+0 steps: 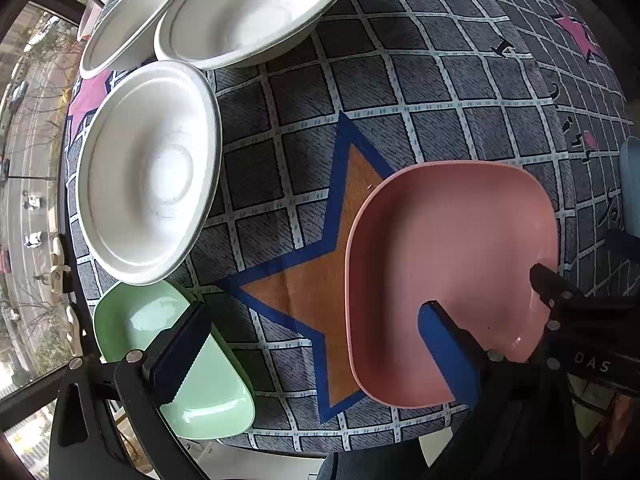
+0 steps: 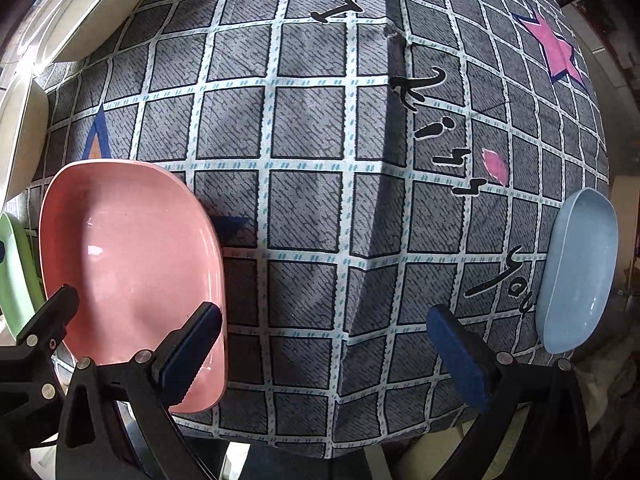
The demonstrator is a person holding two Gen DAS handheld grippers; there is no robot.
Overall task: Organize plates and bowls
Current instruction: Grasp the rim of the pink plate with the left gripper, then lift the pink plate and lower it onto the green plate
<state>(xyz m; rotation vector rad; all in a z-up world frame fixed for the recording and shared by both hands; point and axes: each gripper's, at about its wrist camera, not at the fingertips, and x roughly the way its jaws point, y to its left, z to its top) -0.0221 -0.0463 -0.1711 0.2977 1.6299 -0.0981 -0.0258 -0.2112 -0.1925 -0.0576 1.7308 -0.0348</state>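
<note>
My left gripper (image 1: 316, 356) is open low over the near table edge. Its left finger overlaps a green plate (image 1: 208, 400) and its right finger overlaps a pink plate (image 1: 452, 248); neither plate is held. Three white bowls (image 1: 148, 176), (image 1: 252, 12), (image 1: 128, 24) stand at the far left. My right gripper (image 2: 326, 356) is open over bare cloth, with the pink plate (image 2: 132, 264) under its left finger and a light blue plate (image 2: 576, 272) to its right at the table edge. The green plate (image 2: 16, 276) shows at the left border.
A grey checked tablecloth (image 2: 304, 140) with star prints and black lettering covers the round table. White bowls (image 2: 88, 8) line the far left. Part of the other gripper's black frame (image 1: 560, 292) reaches over the pink plate's right rim. A window lies left of the table.
</note>
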